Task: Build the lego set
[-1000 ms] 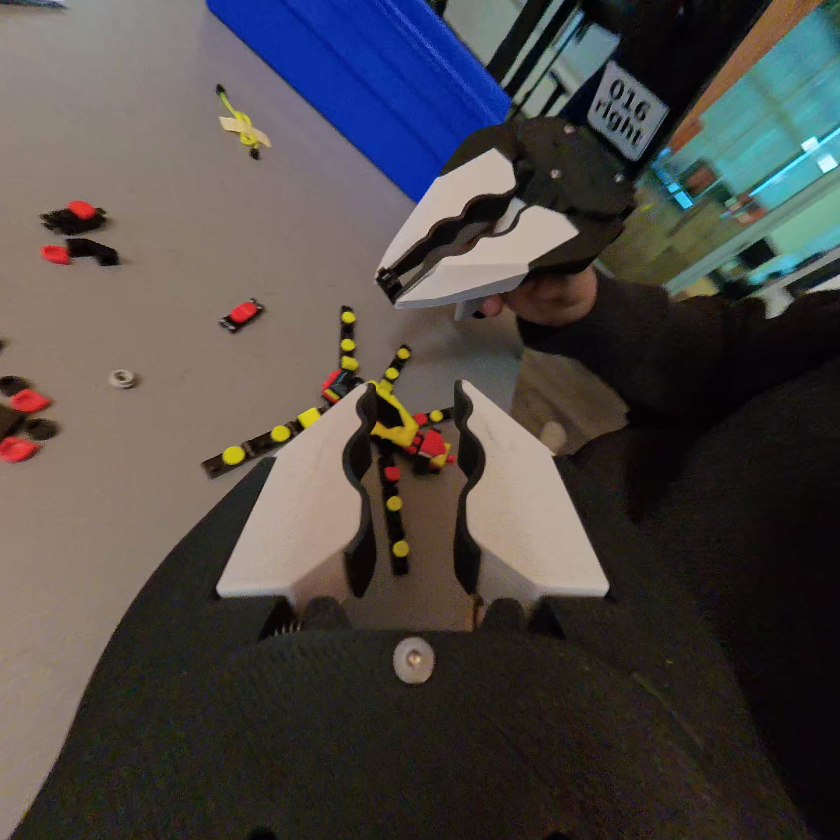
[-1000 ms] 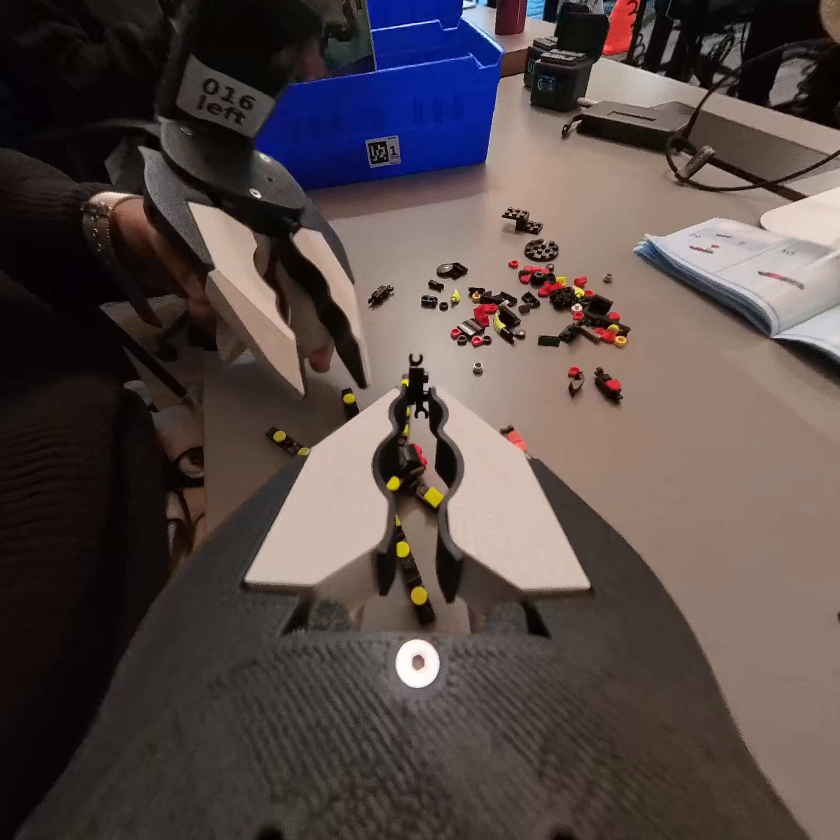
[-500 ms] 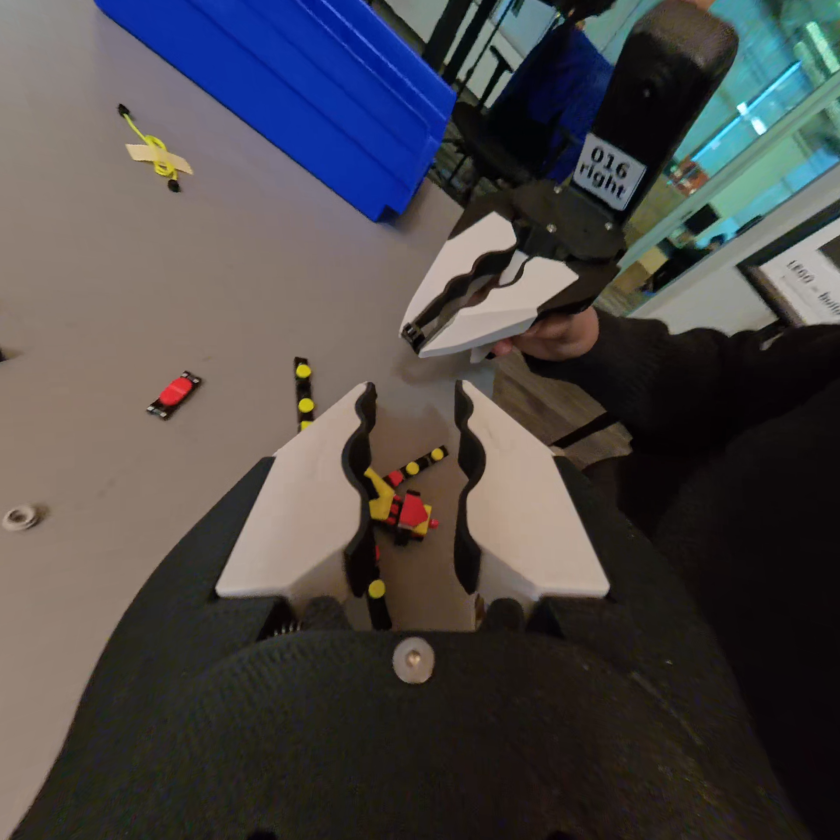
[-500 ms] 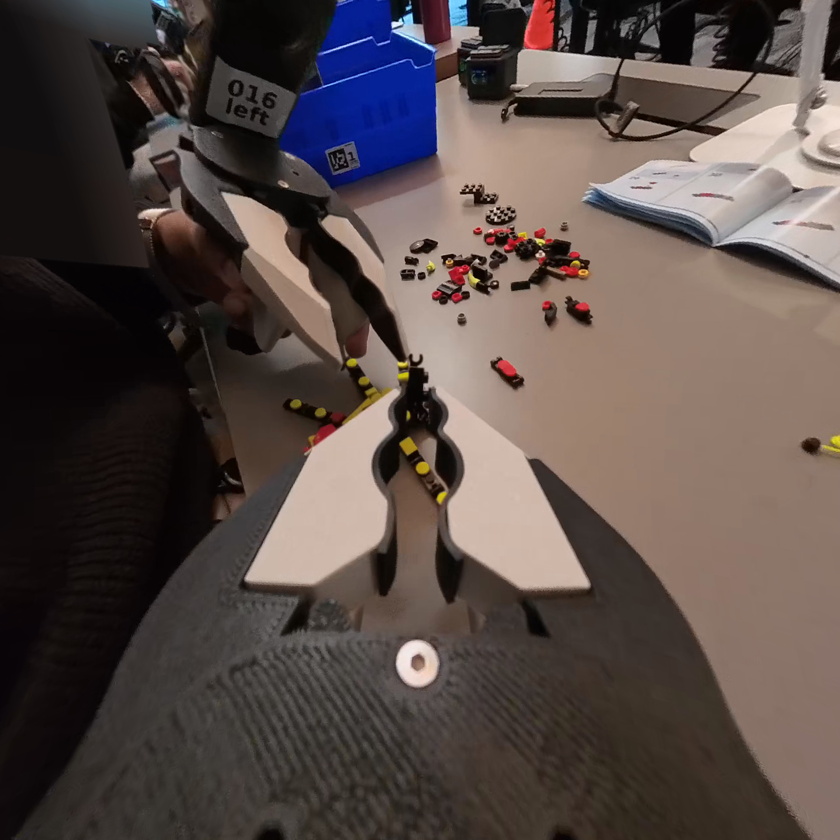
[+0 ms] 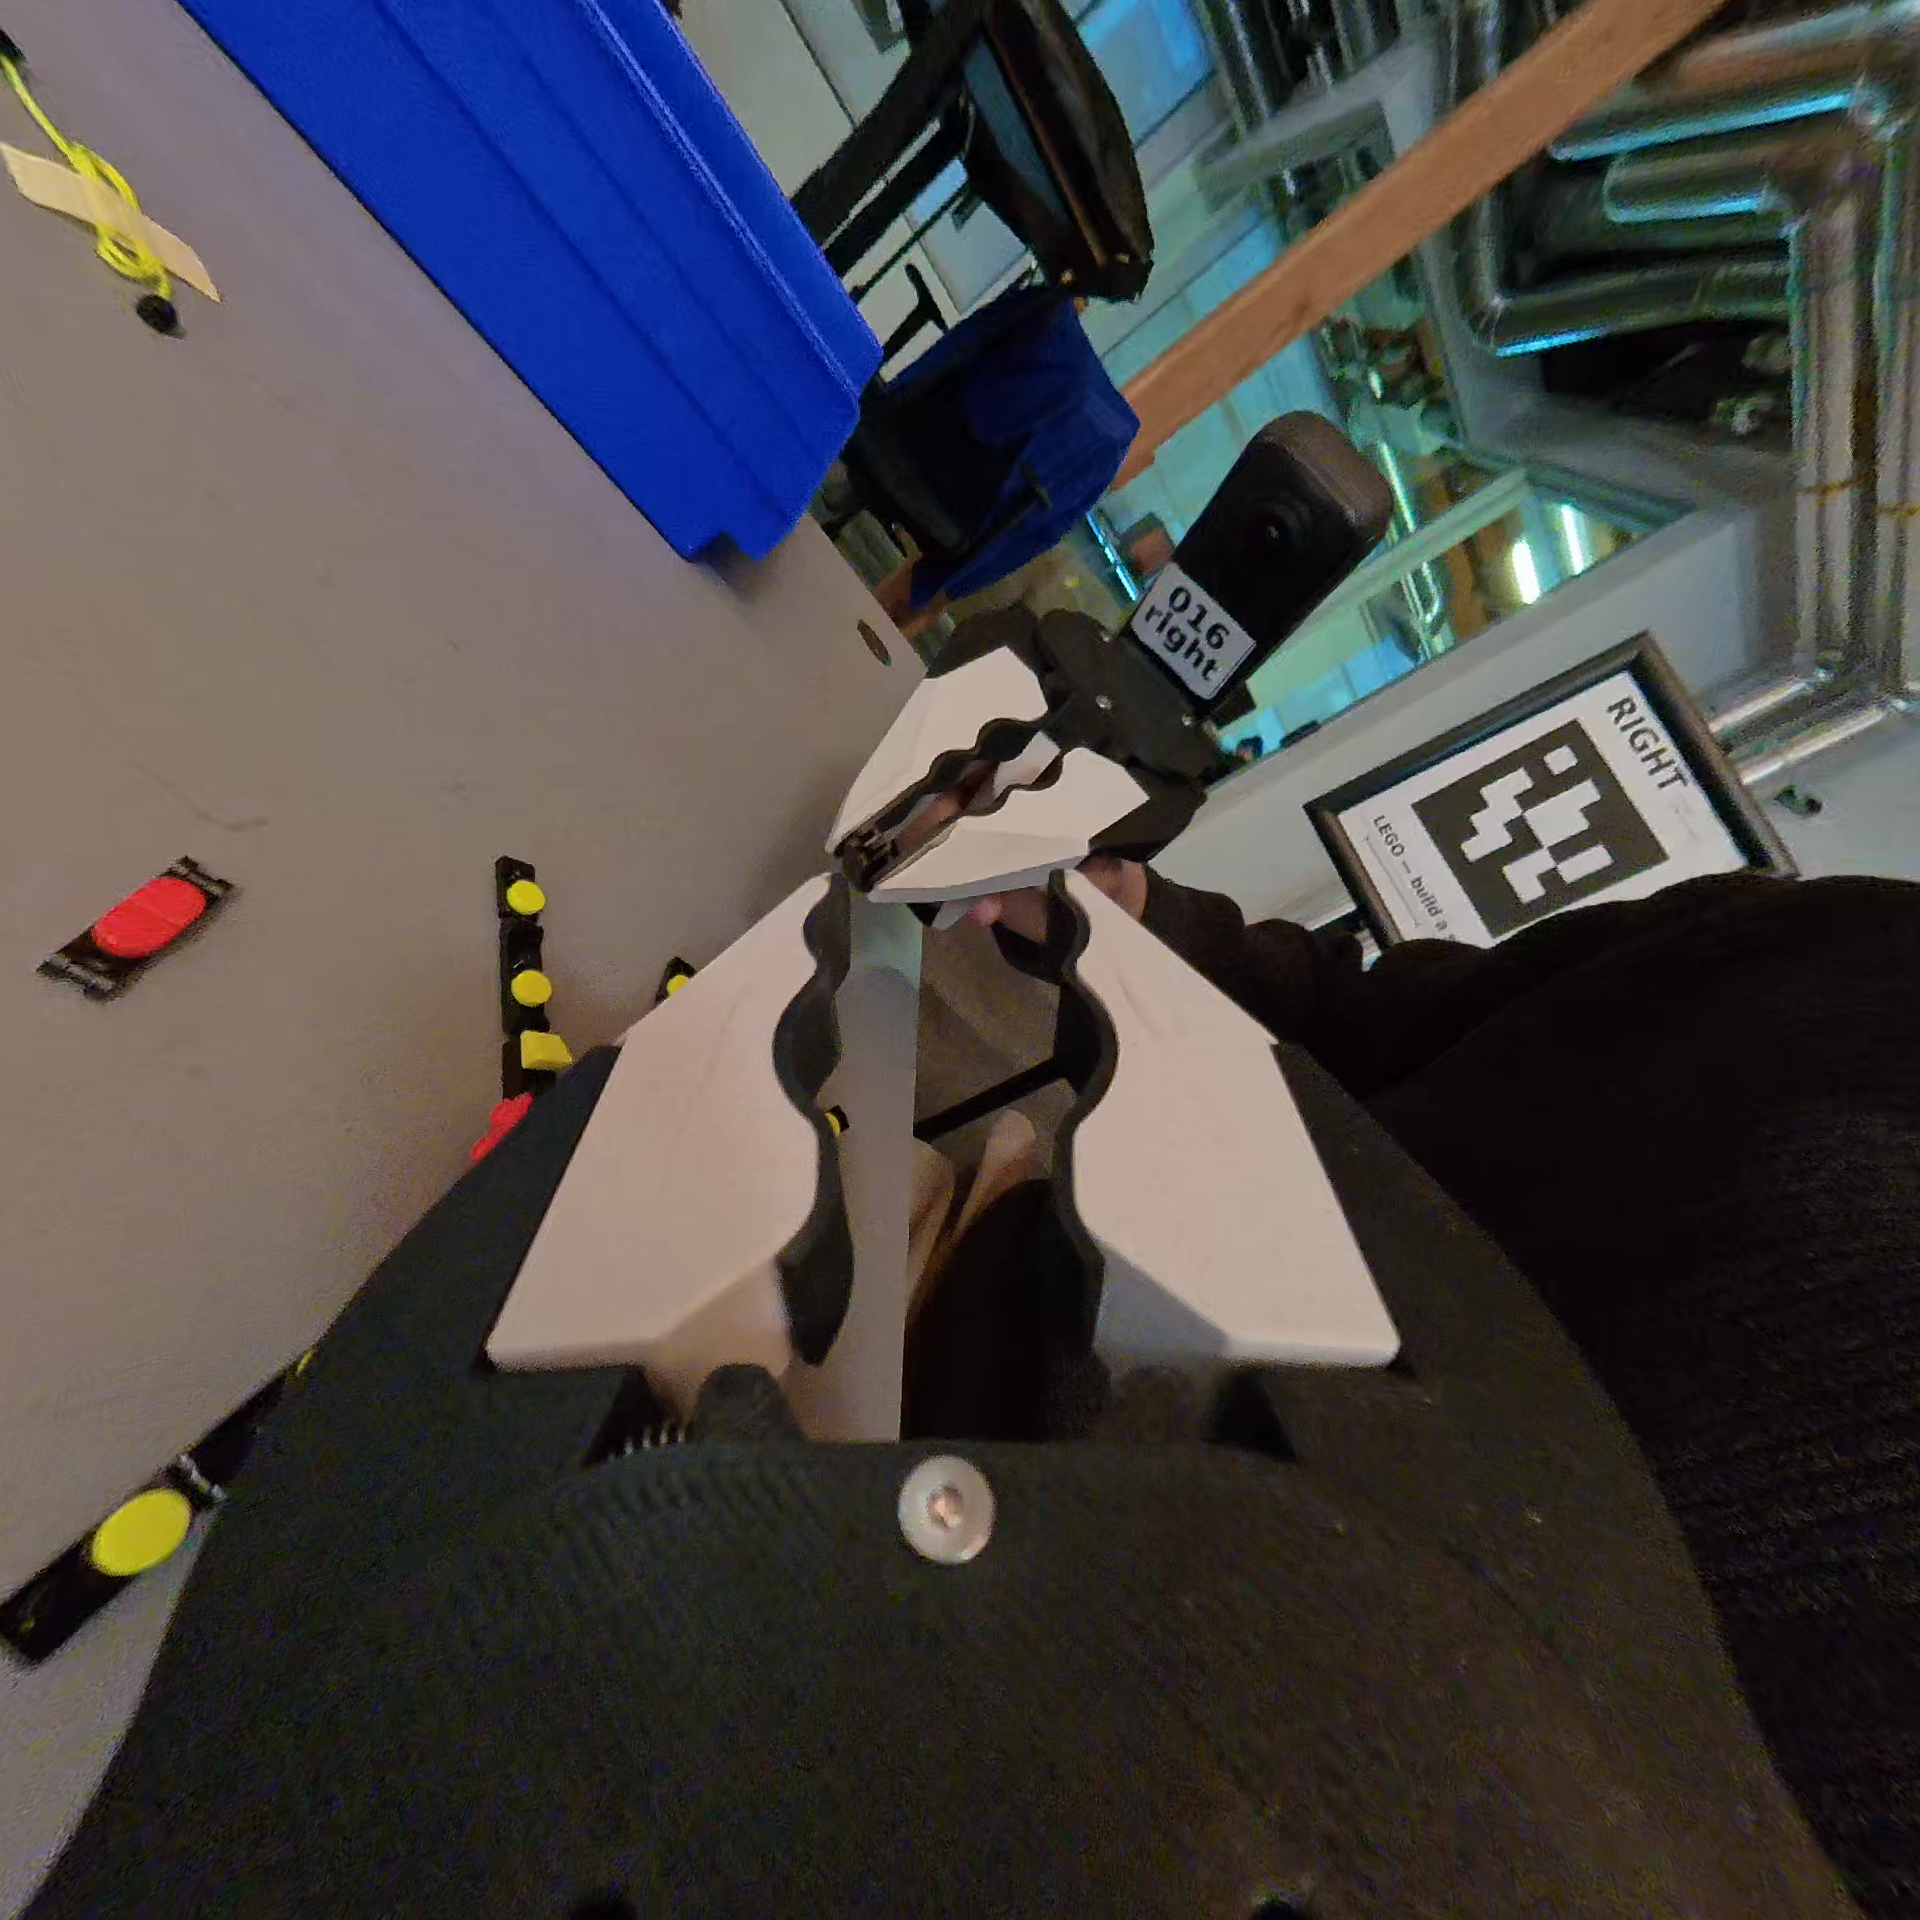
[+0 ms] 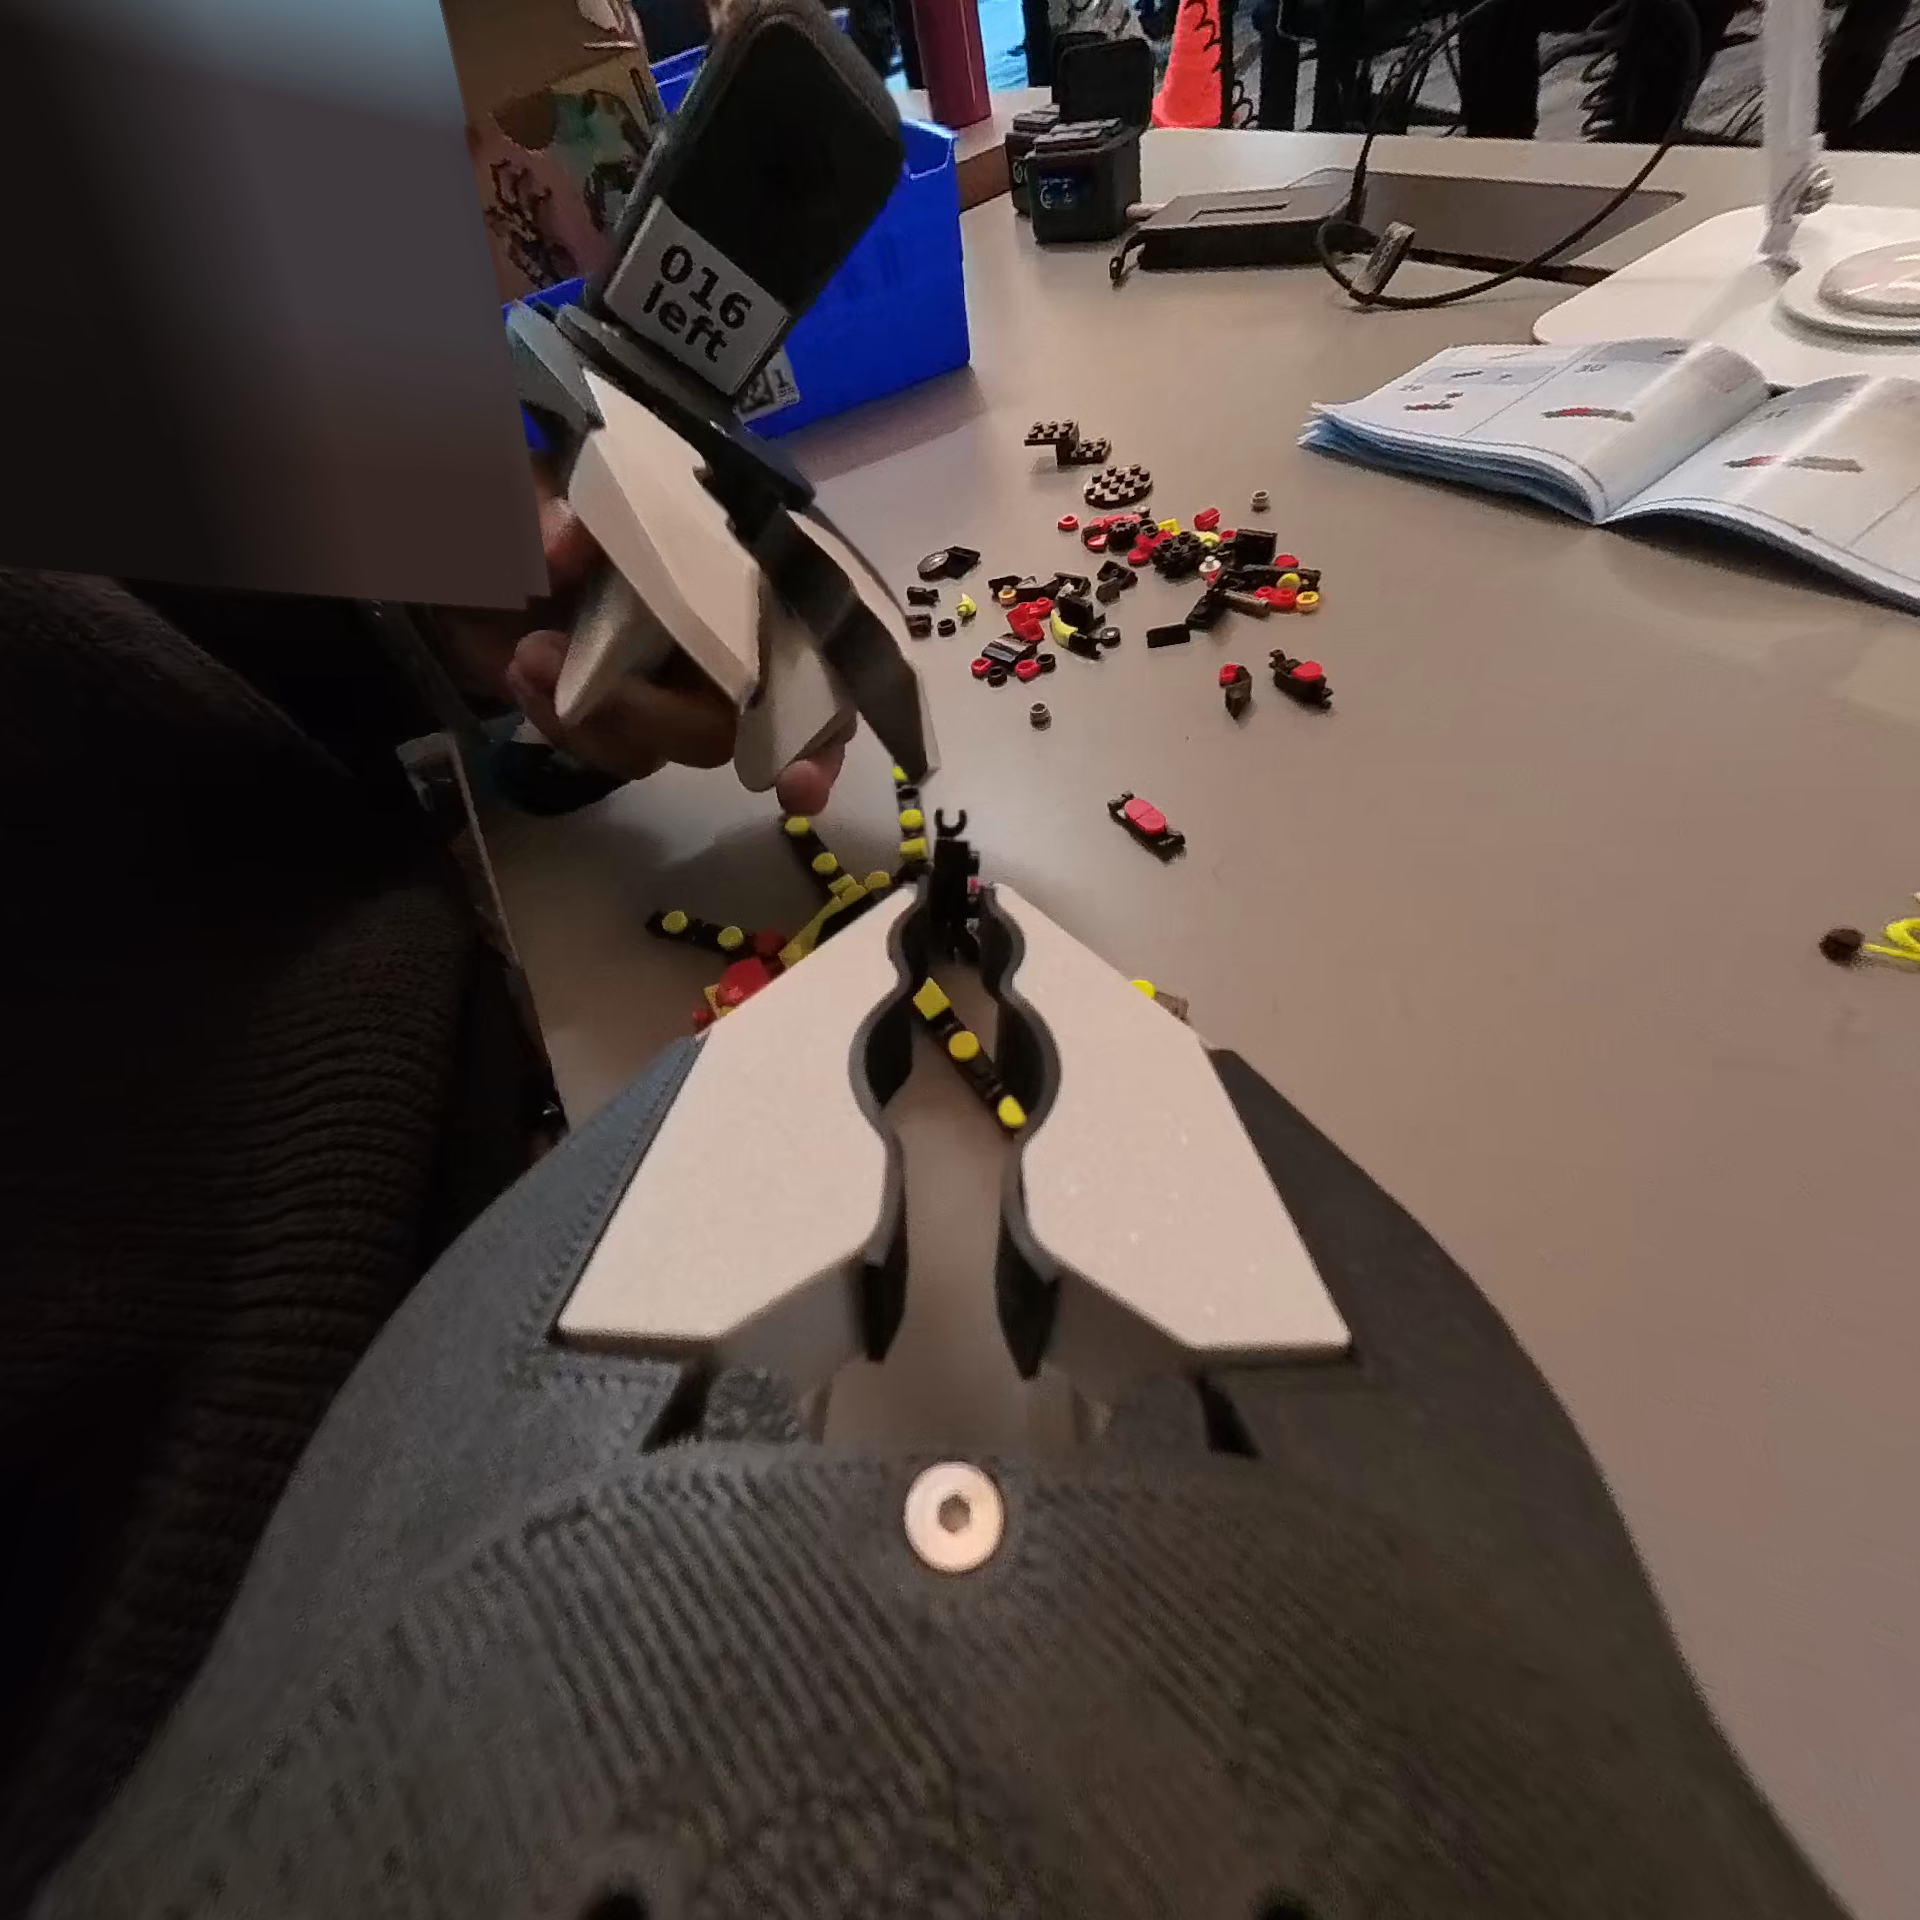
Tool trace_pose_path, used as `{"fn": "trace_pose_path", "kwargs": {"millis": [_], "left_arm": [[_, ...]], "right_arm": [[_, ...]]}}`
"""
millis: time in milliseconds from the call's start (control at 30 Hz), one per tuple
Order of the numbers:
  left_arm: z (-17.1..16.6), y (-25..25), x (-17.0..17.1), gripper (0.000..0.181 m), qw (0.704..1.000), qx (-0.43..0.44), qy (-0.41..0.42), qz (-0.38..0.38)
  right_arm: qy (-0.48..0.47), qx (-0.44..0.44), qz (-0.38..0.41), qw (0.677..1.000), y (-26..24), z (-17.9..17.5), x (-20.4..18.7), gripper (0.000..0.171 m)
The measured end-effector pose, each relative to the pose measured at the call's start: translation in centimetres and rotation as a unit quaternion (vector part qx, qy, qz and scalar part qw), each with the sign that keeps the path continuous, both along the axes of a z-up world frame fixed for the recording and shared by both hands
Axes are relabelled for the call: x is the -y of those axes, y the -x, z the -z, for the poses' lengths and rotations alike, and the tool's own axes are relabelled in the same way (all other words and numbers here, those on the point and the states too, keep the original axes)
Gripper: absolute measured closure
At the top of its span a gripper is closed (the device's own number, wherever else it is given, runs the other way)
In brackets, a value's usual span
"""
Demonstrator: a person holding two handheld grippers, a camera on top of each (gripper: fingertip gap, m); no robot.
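**Black clip piece held over the spider build**

Your grey table (image 6: 1455, 883) carries the spider-like lego model (image 6: 821, 914) near its edge. Your left gripper (image 5: 940, 904) has its fingers spread, empty, above it. Your right gripper (image 6: 951, 894) clenches a small black clip piece (image 6: 951, 857) at its fingertips.

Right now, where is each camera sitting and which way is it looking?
Left wrist view: sits on the left gripper, looking along its open fingers past the table edge; a dark sleeve shows.
Right wrist view: sits on the right gripper, looking across the table at the loose lego pieces and instruction booklet; its fingers pinch a small black lego piece; a hand shows.
Both share: each other's gripper, the blue bin, the black-and-yellow lego model.
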State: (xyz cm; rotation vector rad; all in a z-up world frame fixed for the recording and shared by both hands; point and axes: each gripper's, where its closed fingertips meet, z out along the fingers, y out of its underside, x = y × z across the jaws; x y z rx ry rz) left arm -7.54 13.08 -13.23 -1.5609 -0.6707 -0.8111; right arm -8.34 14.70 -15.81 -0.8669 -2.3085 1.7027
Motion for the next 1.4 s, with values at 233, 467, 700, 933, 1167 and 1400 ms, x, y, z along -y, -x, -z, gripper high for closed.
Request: {"fn": "trace_pose_path", "kwargs": {"millis": [233,467,700,933,1167,1400], "left_arm": [[0.6,0.3,2.9,0.144,0.998,-0.035,0.022,-0.047],[1.2,0.7,6.5,0.144,0.991,-0.048,0.045,-0.115],[-1.2,0.6,9.5,0.128,0.984,-0.043,-0.022,-0.172],[-0.5,0.1,11.0,0.131,0.983,-0.023,-0.002,-0.18],[-0.1,-0.3,10.7,0.146,0.987,-0.034,0.003,-0.16],[0.8,0.7,10.8,0.153,0.98,-0.067,0.034,-0.183]], "right_arm": [[0.04,0.038,-0.049,0.997,1.5,0.4,3.0,0.165],[0.058,0.049,-0.109,0.991,2.3,0.3,6.6,0.165],[0.065,0.069,-0.169,0.981,2.0,0.1,9.7,0.164],[0.055,0.065,-0.203,0.975,1.7,0.4,11.3,0.165],[0.048,0.063,-0.222,0.972,0.9,0.3,12.0,0.165],[0.057,0.03,-0.23,0.971,0.8,-0.4,12.2,0.165]]}}
